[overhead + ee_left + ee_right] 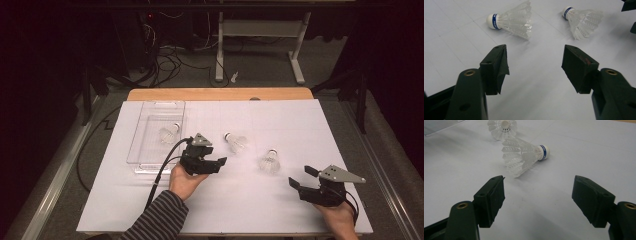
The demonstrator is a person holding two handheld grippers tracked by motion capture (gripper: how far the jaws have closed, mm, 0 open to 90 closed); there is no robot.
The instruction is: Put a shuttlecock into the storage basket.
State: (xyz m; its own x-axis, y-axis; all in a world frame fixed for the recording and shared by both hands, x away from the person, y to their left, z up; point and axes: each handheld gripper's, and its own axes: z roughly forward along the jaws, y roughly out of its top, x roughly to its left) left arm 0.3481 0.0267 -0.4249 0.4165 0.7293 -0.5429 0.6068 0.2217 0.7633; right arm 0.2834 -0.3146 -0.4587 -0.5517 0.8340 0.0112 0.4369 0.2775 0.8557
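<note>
Nearest the bench's front edge, the right gripper (299, 177) and left gripper (212, 165) both gape, holding nothing. Beyond them two shuttlecocks (270, 161) (236, 142) lie mid-bench; a third shuttlecock (169, 133) rests in the clear tray (145, 165) toward the far left corner.

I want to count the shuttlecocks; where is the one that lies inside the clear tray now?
In the high view, that shuttlecock lies in the clear tray on the table's left side, just behind the left gripper; two others lie on the paper to its right.
</note>
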